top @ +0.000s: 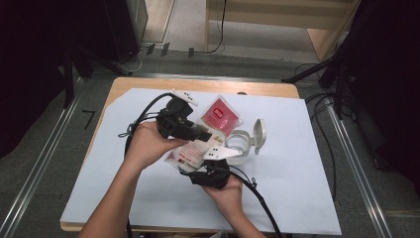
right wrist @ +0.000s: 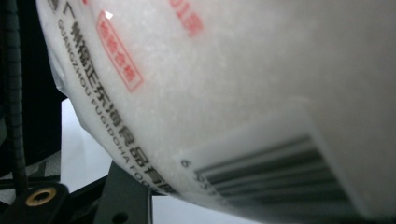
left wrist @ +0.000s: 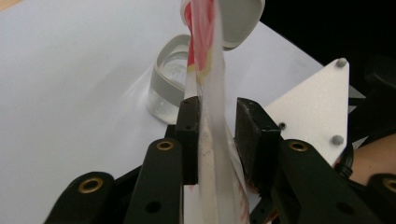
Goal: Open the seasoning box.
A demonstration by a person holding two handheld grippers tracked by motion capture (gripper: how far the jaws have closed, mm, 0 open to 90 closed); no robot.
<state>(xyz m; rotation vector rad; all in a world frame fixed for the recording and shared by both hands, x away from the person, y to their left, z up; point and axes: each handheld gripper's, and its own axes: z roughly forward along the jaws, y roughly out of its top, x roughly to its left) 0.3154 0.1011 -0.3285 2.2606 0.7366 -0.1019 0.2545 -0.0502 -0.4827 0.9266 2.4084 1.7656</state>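
On the left of the high view, the person's left hand (top: 147, 144) holds the left gripper (top: 200, 133) low over the white sheet (top: 297, 178) that covers the wooden table (top: 208, 85), its jaws pointing toward the right. A white and red pouch (top: 190, 151) lies between the two grippers, one end under the left gripper's jaws and the rest reaching toward the right gripper (top: 216, 163). In the left gripper view the pouch (left wrist: 212, 121) stands edge-on between the two black pads (left wrist: 254, 135): it lies against the left pad, while a narrow gap shows between it and the right pad, so the jaws stand slightly parted around it and do not pinch it.

Just right of the left gripper's tip in the high view sits a second, red-faced packet (top: 220, 115), flat on the sheet. Beside it, to the right, stands a small clear container (top: 238, 144) with a grey rim, its hinged lid (top: 259, 135) flipped open and upright. The left gripper view shows the container (left wrist: 170, 86) just beyond the pouch, a little to its left.

Lower in the high view, the right hand (top: 229, 194) carries the right gripper, which points up toward the pouch and the container. In the right gripper view the pouch (right wrist: 224, 93) presses close to the camera, with printed text and a barcode (right wrist: 275, 170) across it. Whether the right gripper's jaws clamp the pouch cannot be told.
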